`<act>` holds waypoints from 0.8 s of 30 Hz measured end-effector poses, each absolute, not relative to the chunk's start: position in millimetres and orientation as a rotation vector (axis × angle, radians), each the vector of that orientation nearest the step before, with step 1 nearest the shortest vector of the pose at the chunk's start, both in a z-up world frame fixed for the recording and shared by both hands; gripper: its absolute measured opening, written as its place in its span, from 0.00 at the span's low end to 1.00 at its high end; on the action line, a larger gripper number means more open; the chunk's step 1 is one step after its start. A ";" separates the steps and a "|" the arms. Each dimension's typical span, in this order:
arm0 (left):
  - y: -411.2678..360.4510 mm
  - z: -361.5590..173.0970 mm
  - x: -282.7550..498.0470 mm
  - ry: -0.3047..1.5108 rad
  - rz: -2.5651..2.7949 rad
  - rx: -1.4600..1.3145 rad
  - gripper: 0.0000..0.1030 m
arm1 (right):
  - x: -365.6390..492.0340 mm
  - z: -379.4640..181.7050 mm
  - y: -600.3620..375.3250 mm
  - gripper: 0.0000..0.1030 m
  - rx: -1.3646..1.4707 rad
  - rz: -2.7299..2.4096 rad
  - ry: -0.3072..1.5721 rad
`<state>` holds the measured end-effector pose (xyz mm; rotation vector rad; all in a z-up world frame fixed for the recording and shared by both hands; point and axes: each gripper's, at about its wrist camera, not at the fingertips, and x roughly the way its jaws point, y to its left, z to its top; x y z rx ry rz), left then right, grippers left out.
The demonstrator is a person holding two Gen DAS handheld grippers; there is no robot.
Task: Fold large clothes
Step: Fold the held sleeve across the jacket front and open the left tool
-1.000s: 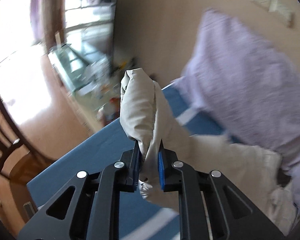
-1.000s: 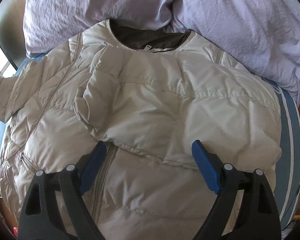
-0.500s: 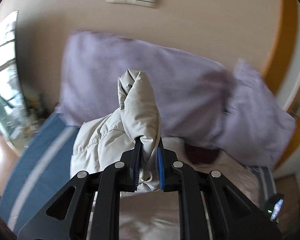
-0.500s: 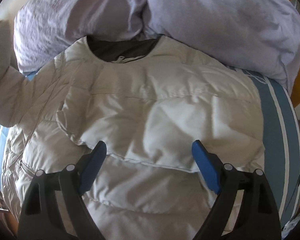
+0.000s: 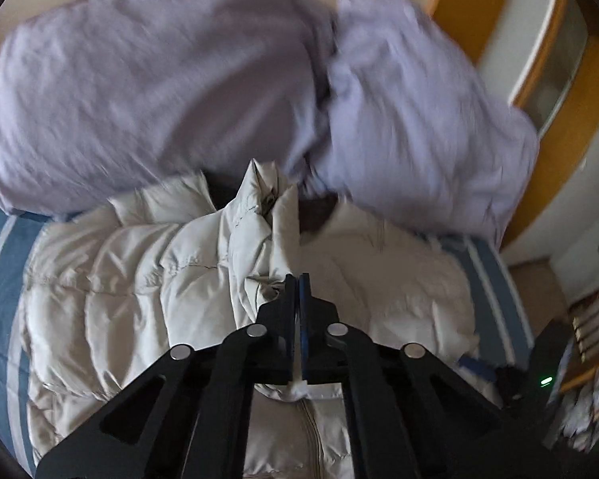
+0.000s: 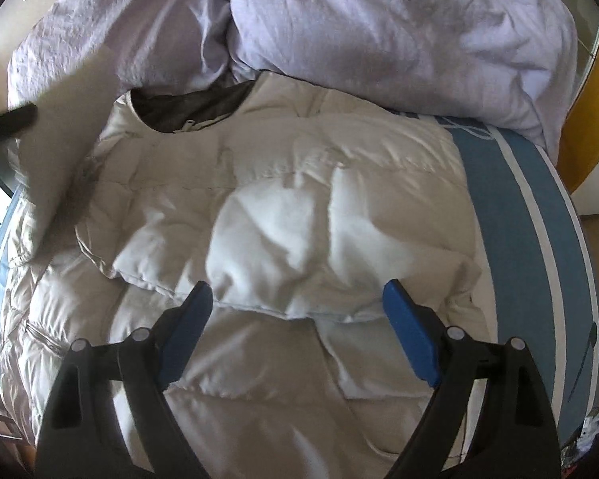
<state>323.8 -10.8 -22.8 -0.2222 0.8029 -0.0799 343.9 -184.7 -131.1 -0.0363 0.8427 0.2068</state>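
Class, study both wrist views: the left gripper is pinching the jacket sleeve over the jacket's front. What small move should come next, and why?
Probably lower the left gripper and open it. It is shut on the sleeve, which already lies across the beige puffer jacket near the collar. The right gripper hangs open above the chest, free to press the fold flat.

Both tools, left tool and right tool, have black frames (seemingly plastic), silver screws, blue pads.
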 end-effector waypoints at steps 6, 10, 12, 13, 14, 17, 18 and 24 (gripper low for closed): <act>-34.0 -62.2 334.1 0.919 -0.083 -0.198 0.00 | 342.4 -131.4 -198.4 0.85 -0.018 0.187 0.856; -37.5 -66.1 331.9 0.937 -0.072 -0.168 0.00 | 342.6 -131.0 -206.5 0.85 -0.002 0.174 0.863; -34.5 -64.8 326.1 0.928 -0.053 -0.149 0.00 | 340.9 -128.7 -209.6 0.85 0.011 0.176 0.857; -30.2 -63.5 323.0 0.922 -0.045 -0.144 0.00 | 340.0 -126.1 -209.7 0.85 0.020 0.182 0.849; -27.8 -62.5 321.5 0.919 -0.038 -0.140 0.00 | 339.5 -122.5 -208.5 0.85 0.029 0.195 0.839; -17.1 -60.8 316.9 0.919 0.002 -0.127 0.06 | 342.6 -110.8 -197.8 0.83 0.038 0.258 0.815; -12.9 -61.1 314.6 0.923 0.020 -0.125 0.08 | 344.4 -107.4 -192.9 0.80 0.038 0.277 0.811; 12.6 -68.7 298.6 0.938 0.114 -0.128 0.35 | 363.0 -96.7 -153.9 0.71 0.065 0.410 0.839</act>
